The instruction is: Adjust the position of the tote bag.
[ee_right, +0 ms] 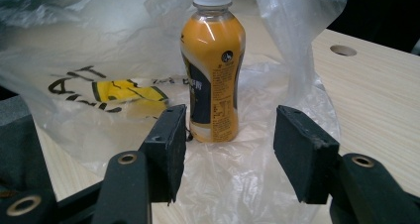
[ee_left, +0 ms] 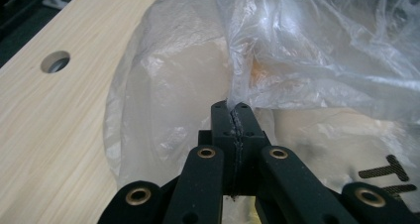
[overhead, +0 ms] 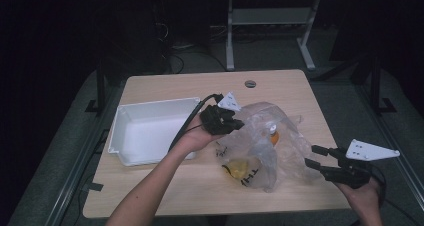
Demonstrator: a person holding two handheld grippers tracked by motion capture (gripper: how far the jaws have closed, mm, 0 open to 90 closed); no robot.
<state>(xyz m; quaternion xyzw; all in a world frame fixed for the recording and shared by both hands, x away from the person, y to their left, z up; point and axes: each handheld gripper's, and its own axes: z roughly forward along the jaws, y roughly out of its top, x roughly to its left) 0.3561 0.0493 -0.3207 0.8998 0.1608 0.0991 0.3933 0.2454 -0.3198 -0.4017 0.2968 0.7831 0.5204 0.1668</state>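
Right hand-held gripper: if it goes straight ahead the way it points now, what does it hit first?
Probably the orange drink bottle. The right hand-held gripper has its jaws open and empty, and the bottle stands upright between their lines, inside the clear plastic bag. The jaws would slide over the bag's film lying on the table first; depth is hard to judge.

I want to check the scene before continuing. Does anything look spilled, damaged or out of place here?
Nothing stands out. The orange drink bottle stands upright and capped inside the clear plastic bag; no liquid shows on the table. The left hand-held gripper pinches the bag's edge; the bag is crumpled, without visible tears.
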